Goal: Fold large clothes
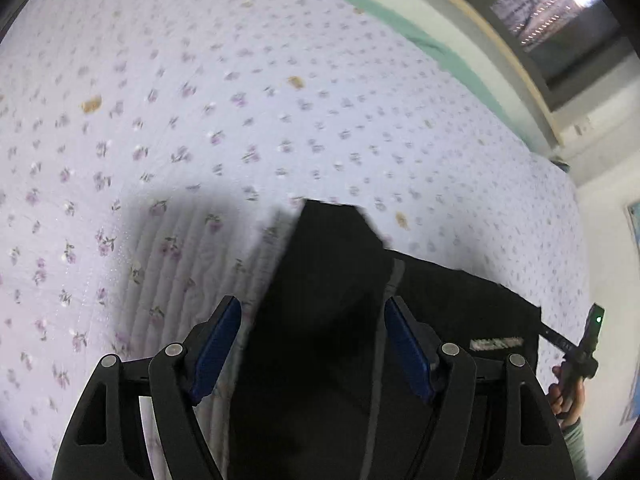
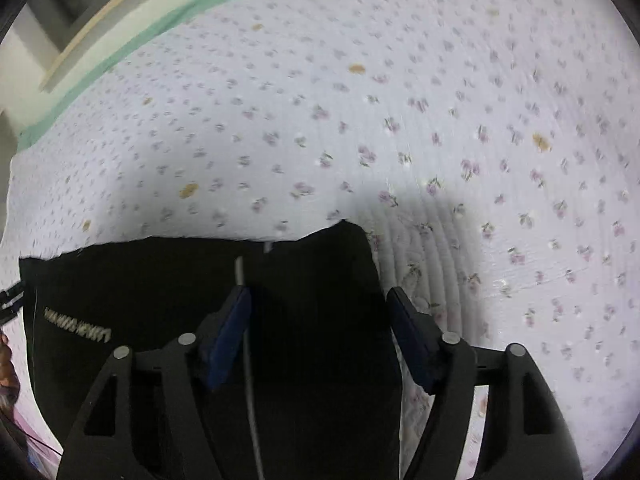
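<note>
A black garment [image 1: 332, 260] lies on a bed, with white lettering [image 1: 496, 343] and a thin grey stripe [image 1: 394, 280] on it. My left gripper [image 1: 312, 302] points down over one corner of it. Its blue pads [image 1: 218, 344] stand wide apart and open, with a raised fold of the black cloth between them and a gap on the left side. In the right wrist view the same garment [image 2: 160, 280] fills the lower left. My right gripper [image 2: 318, 291] hangs open over its right corner, and neither pad [image 2: 230, 340] presses on the cloth.
A white quilt with small purple flowers [image 1: 240, 120] [image 2: 440, 120] covers the bed. A green sheet edge [image 1: 400, 28] and a wooden frame run along the far side, below a window [image 1: 552, 8]. A hand [image 1: 568, 400] holds the other gripper at the right edge.
</note>
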Motion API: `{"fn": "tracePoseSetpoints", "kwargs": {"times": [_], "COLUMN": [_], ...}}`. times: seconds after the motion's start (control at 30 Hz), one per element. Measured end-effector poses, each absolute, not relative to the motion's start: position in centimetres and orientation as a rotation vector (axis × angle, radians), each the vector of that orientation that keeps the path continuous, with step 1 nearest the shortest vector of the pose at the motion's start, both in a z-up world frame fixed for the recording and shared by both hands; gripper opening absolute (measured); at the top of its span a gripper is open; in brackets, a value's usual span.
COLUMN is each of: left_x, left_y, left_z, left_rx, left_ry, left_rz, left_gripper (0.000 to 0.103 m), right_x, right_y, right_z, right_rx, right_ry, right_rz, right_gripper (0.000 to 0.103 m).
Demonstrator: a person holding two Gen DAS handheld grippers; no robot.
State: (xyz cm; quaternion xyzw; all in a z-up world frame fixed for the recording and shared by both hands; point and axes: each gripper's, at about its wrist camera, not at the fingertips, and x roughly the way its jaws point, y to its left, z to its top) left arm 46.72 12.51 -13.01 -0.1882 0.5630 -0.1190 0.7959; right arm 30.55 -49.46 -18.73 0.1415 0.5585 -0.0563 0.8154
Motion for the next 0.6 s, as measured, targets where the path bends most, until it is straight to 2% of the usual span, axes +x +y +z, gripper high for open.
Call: {"fn": "tracePoseSetpoints", "kwargs": {"times": [0.03, 0.07, 0.1, 0.13, 0.17, 0.2, 0.23, 0.33, 0.43, 0.5, 0.6], "left_x": [46.8, 47.3, 47.4, 47.5, 47.4, 47.3, 47.1, 46.7, 47.9, 48.4, 47.9], "left_y": [12.1, 11.9, 11.5, 11.2, 10.4, 10.0, 10.0, 11.0, 10.7, 10.5, 10.4], "left_z": [-13.7, -14.7, -15.3, -15.4, -15.0, -14.7, -13.9, -11.1, -13.7, -16.3, -15.4], "left_rx": [-0.420, -0.460, -0.487, -0.490, -0.451, -0.406, -0.414, -0.449, -0.432, -0.427, -0.407], "left_ry": [1.231, 1.263, 1.277, 1.270, 1.256, 1.247, 1.224, 1.146, 1.206, 1.274, 1.264], "left_rz": [-0.279, -0.316, -0.331, -0.325, -0.304, -0.280, -0.282, -0.302, -0.257, -0.235, -0.237], "left_gripper": [0.075, 0.075, 0.074, 0.054, 0.033, 0.027, 0.014, 0.012, 0.013, 0.014, 0.018], "right_x": [31.0, 31.0, 31.1, 30.6, 30.2, 29.8, 29.2, 29.6, 31.6, 32.6, 32.3], "right_y": [-48.7, -48.5, -48.1, -47.3, -47.1, -47.0, -46.8, -47.0, -46.6, -45.8, -44.6], "right_z": [-19.8, -20.0, -19.9, -18.9, -18.2, -17.1, -15.9, -14.4, -17.6, -21.2, -19.8], "right_rx": [0.330, 0.318, 0.281, 0.233, 0.224, 0.207, 0.194, 0.182, 0.176, 0.192, 0.122], "right_ry": [1.217, 1.224, 1.218, 1.195, 1.171, 1.134, 1.107, 1.071, 1.155, 1.252, 1.248], "right_rz": [-0.095, -0.092, -0.111, -0.125, -0.128, -0.146, -0.152, -0.169, -0.194, -0.198, -0.226], "right_gripper": [0.071, 0.061, 0.033, 0.020, 0.018, 0.015, 0.011, 0.011, 0.011, 0.016, 0.024]}}
